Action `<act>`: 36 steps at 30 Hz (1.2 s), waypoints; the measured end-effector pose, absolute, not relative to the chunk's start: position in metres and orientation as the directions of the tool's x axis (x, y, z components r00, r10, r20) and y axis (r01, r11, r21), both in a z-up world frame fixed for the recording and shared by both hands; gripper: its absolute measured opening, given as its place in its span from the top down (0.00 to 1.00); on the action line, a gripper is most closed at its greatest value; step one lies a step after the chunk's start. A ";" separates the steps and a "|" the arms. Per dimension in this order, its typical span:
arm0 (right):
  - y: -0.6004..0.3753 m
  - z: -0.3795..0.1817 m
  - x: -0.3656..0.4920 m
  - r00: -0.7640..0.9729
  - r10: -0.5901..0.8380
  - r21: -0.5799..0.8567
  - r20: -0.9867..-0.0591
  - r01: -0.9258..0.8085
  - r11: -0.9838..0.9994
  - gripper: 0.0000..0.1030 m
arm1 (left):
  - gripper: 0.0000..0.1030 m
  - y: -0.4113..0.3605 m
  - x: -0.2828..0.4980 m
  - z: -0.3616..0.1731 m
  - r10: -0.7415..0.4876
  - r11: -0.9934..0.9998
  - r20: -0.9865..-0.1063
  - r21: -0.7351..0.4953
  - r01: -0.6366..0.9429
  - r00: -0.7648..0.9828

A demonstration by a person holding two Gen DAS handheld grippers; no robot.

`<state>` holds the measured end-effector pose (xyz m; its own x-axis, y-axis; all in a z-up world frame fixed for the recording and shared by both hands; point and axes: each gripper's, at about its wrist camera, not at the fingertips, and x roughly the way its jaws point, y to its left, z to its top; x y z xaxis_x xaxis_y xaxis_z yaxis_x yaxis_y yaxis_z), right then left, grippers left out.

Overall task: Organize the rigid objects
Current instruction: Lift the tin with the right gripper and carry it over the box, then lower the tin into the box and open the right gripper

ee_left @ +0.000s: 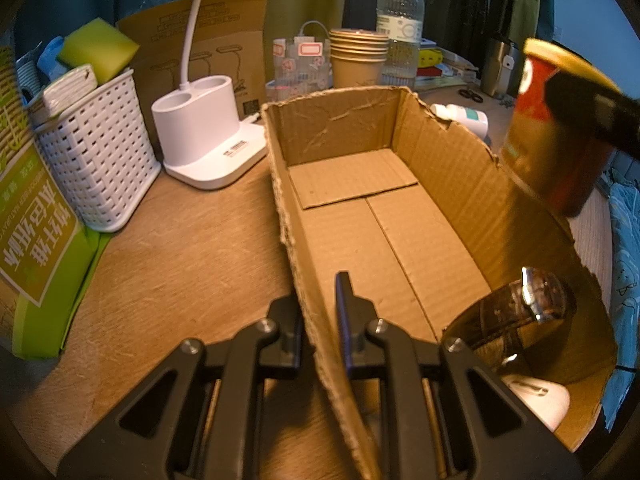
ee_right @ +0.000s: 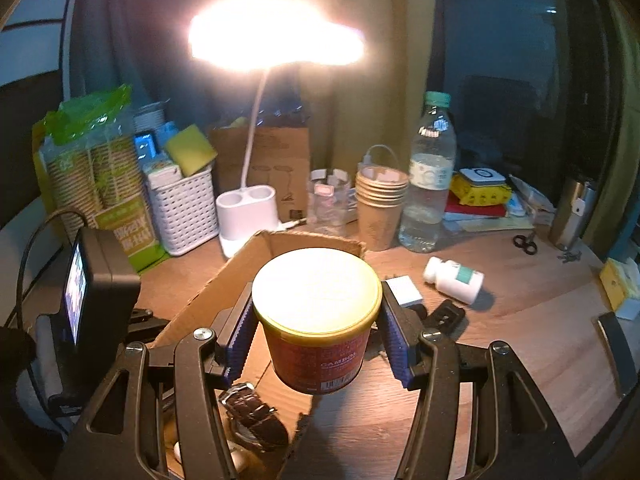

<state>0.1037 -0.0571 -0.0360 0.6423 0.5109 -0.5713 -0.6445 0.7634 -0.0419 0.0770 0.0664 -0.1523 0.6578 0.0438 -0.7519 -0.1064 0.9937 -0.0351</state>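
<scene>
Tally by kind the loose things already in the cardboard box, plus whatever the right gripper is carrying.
Wristwatch: 1
White rounded object, kind unclear: 1
Red can with yellow lid, clamped in the right gripper above the cardboard box: 1
Total: 3

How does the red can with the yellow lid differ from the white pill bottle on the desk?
The red can is held upright in the air, clamped in the right hand-held gripper; the white pill bottle lies on its side on the wooden desk, untouched. The can is wide and squat, the bottle slimmer. The can has a yellow lid, the bottle a white cap and teal label. Both are lidded cylinders outside the cardboard box.
</scene>
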 end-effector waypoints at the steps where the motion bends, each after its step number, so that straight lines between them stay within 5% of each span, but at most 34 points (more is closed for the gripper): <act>1: -0.055 -0.039 0.104 0.635 0.514 -0.042 -0.577 -0.651 0.758 0.42 | 0.86 0.066 0.077 -0.152 0.044 0.994 -0.752 -0.035 -0.106 0.658; 36: -0.023 -0.076 0.114 0.519 0.472 -0.035 -0.713 -0.698 0.715 0.42 | 0.86 0.067 0.077 -0.152 0.043 0.994 -0.752 -0.036 -0.106 0.657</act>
